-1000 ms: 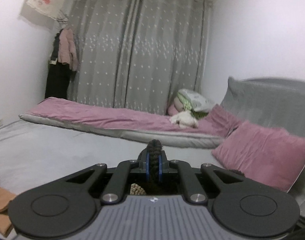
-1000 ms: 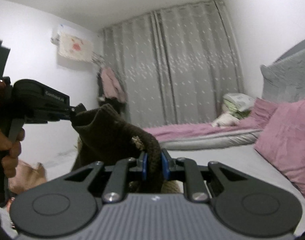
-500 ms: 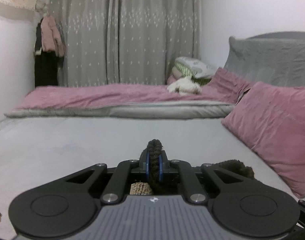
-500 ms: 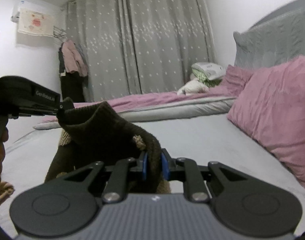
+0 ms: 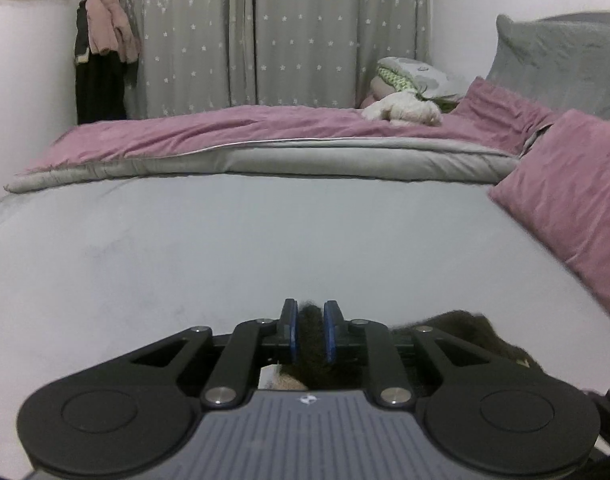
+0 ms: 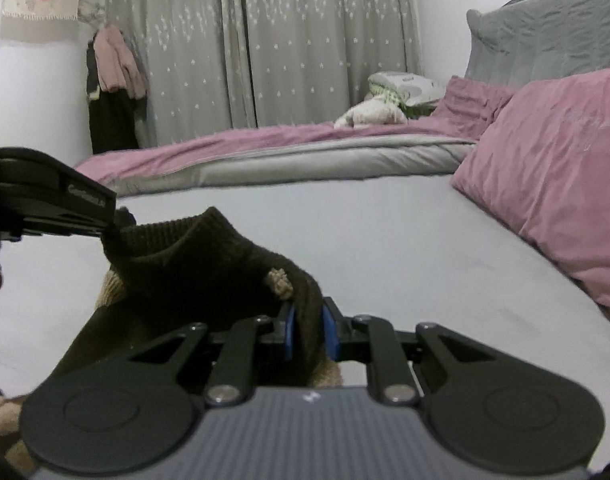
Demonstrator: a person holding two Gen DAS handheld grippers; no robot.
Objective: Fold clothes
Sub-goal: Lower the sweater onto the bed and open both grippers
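Where we stand: as we lean over the bed (image 5: 265, 240), both grippers hold one dark brown knitted sweater (image 6: 209, 264) low above the grey sheet.
Left gripper (image 5: 309, 330): we are easing its jaws apart, with a ridge of the brown knit between the blue pads, which stand close on it.
Right gripper (image 6: 308, 330): we keep it clamped on a fold of the sweater.
Sweater: it spans between our two grippers near the bed's front edge, tan lining showing underneath.
Far edge of the bed: a pink duvet (image 5: 225, 128) lies folded along it.
Right edge: a pink pillow (image 6: 553, 152) leans there.
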